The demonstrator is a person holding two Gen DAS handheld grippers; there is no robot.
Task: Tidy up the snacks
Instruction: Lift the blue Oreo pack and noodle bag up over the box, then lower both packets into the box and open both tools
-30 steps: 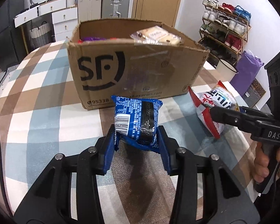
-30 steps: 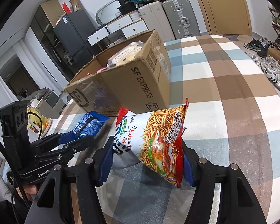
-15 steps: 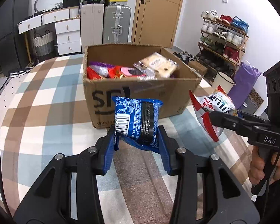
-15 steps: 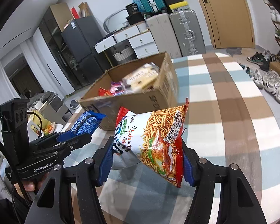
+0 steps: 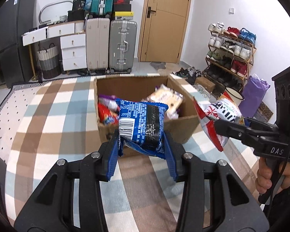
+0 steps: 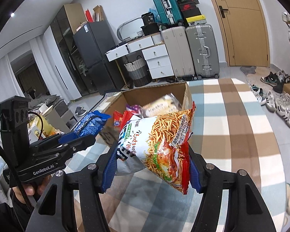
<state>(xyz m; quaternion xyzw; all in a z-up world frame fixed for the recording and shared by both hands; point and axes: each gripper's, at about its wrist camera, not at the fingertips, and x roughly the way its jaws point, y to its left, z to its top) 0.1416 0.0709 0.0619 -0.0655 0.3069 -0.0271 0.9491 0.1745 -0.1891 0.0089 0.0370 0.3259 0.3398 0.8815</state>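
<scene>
Above the checked tabletop (image 5: 38, 116), just before the open cardboard box (image 5: 183, 123), a blue snack packet (image 5: 143, 123) is being clamped by the left gripper (image 5: 142, 154) and a red noodle-snack bag (image 6: 160, 145) is being pinched by the right gripper (image 6: 150, 172).

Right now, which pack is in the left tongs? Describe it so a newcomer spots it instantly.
Find the open cardboard box on the checked tablecloth. In front of it, the left tongs hold a blue snack pack. Unlike the red-edged noodle-snack bag beside it, it shows a white barcode and black stripe.
</scene>
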